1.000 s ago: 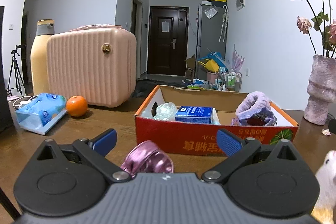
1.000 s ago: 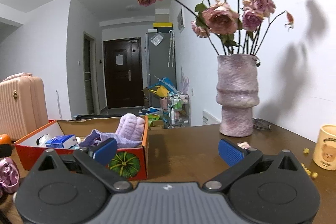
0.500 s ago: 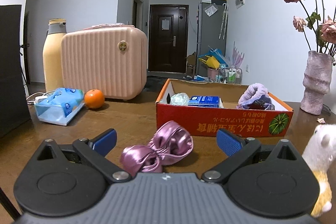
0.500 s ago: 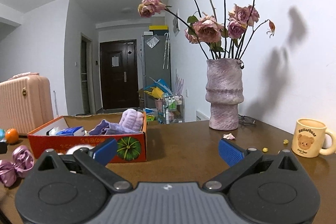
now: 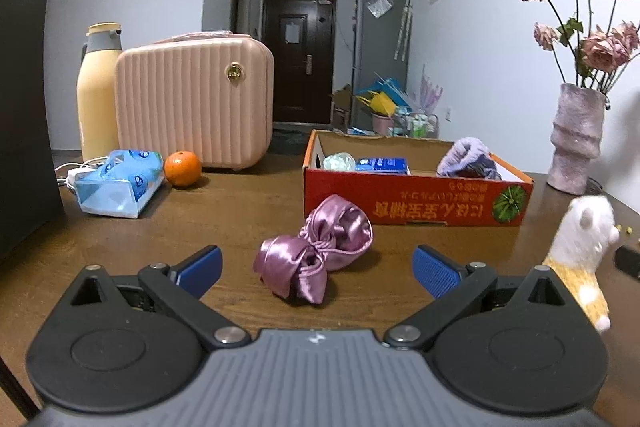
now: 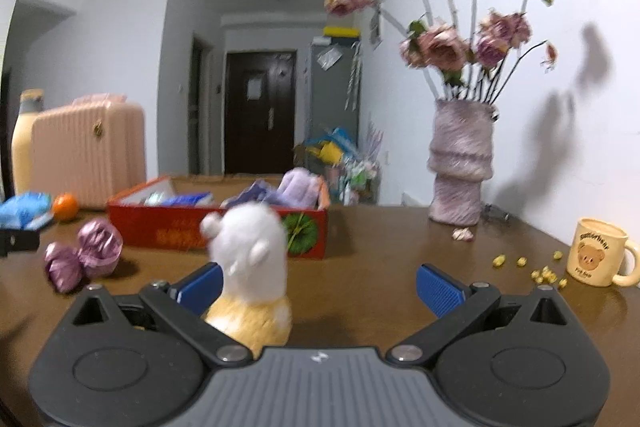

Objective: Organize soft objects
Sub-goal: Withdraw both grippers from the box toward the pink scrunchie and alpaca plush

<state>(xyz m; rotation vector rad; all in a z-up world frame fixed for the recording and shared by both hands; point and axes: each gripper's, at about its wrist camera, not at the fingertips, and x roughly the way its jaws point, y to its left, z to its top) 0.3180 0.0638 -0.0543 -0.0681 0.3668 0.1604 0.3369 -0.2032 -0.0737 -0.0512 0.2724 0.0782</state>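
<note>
A purple satin bow [image 5: 316, 255] lies on the brown table just ahead of my left gripper [image 5: 318, 267], which is open and empty. A white and yellow plush toy [image 6: 250, 267] stands upright between the open fingers of my right gripper [image 6: 320, 283], close to the left finger; the jaws are wide apart around it. That plush toy [image 5: 580, 247] also shows at the right edge of the left wrist view. The red cardboard box [image 5: 416, 205] behind the bow holds a lilac knitted item [image 5: 466, 161], a blue packet and a clear bag.
A pink ribbed case [image 5: 196, 103], a cream flask [image 5: 100, 91], an orange [image 5: 183, 169] and a blue tissue pack [image 5: 120, 183] stand at the back left. A vase of dried roses [image 6: 460, 167] and a bear mug [image 6: 600, 257] stand right, with yellow crumbs nearby.
Both grippers have pulled back from the box. The satin bow now lies fully in view ahead of the left one, and the plush toy has come between the right fingers.
</note>
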